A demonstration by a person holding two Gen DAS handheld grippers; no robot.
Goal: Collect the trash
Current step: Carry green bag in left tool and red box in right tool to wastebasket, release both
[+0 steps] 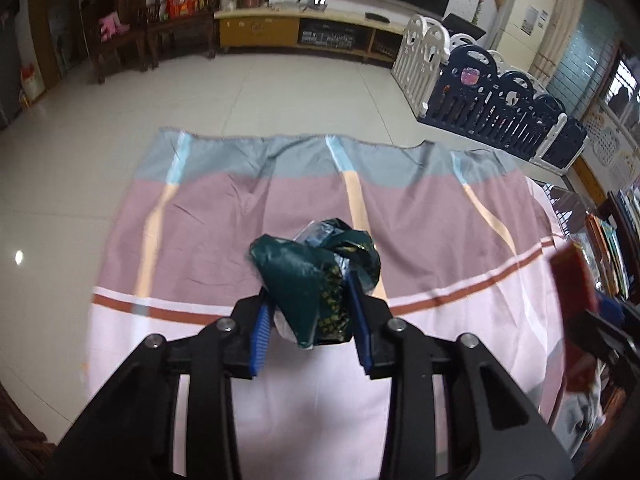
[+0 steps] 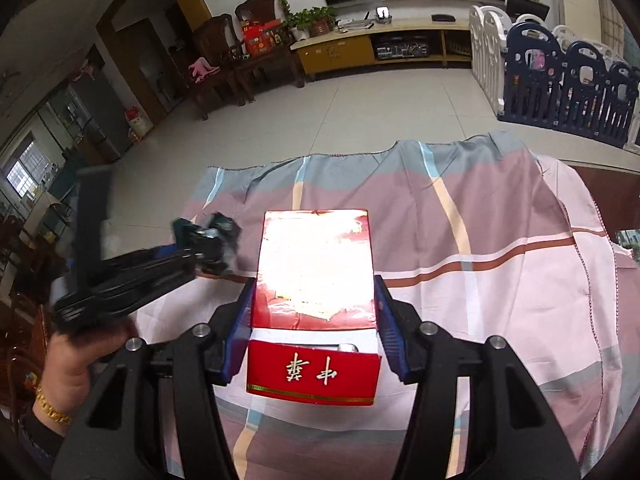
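A crumpled dark green wrapper (image 1: 316, 280), glossy plastic with a small yellow-green print along one fold and a scrap of clear film bunched at its top, is clamped between the blue ribbed pads (image 1: 258, 338) of the left tool (image 1: 310, 332). It is held above the table (image 1: 460, 320), which is covered by a cloth in pink, mauve and grey-blue bands crossed by a rust-brown stripe and pale vertical lines. In the right wrist view the same tool is seen at the left edge, blurred, gripped by a hand (image 2: 76, 356) with a gold bracelet at the wrist, the wrapper bunched at its tip.

Further right, a red carton (image 2: 316, 312) is clamped between the blue pads (image 2: 394, 340) of the right tool (image 2: 316, 332). The carton is rectangular, its top face washed out by glare, with gold characters on a red front flap and a white band behind that flap. The flap stands slightly ajar; what lies inside cannot be told. The carton is held over the pink part of the cloth, clear of the table as far as can be told. At the right edge of the left wrist view it appears as a blurred red shape.

The wrapper and the carton are apart from each other.
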